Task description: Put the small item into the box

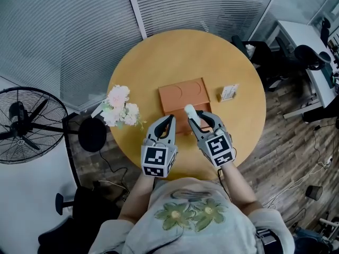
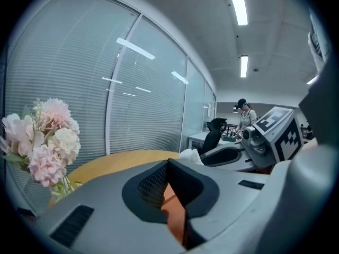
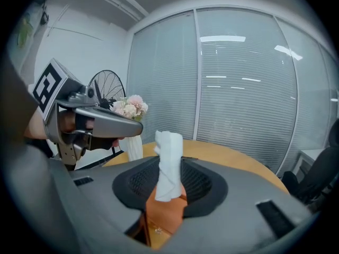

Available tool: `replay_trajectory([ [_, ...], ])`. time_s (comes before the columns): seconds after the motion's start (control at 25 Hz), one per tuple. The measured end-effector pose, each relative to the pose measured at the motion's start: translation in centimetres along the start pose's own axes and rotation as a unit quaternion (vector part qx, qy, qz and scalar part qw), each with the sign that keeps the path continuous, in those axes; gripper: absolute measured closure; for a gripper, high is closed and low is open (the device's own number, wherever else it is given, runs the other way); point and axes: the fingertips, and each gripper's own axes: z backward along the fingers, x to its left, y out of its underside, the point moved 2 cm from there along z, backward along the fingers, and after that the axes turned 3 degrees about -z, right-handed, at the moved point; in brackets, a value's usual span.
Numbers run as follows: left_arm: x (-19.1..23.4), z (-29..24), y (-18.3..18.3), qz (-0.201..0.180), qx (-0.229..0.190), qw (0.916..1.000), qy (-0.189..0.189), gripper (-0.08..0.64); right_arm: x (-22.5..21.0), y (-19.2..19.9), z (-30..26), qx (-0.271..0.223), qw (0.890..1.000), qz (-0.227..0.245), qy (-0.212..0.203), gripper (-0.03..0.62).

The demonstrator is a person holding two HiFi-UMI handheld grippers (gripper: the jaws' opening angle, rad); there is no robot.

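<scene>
The round tabletop (image 1: 233, 142) is carrying everything, and the person is standing at its near edge with both tools reaching over it. The flat orange box (image 1: 183, 97) is lying open just ahead of and below the two tools, its near edge sitting under their tips. A bunch of pale flowers (image 1: 121, 107) is standing off to the left of the left tool (image 1: 168, 119), whose jaws are meeting at the tips with nothing between them. The right tool (image 1: 197, 115) is pinching the small white item (image 1: 188, 110), a rolled, tissue-like piece, its jaws partly closed on the lower part while the top is sticking up above the pads. A small card (image 1: 229, 92) is lying beyond the right tool, to its right. The carrying step seems to be ending: the item is hanging over the box's near edge. The next move is probably calling for easing the right tool forward over the box, lowering it and parting the jaws.
</scene>
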Motion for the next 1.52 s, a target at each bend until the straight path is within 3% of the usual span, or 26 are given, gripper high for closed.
replay_trajectory([
  [1.52, 0.9, -0.9, 2.0, 0.001, 0.028, 0.9996, -0.006, 0.557, -1.1, 7.2, -5.0, 0.095, 0.995, 0.018, -0.024, 0.465],
])
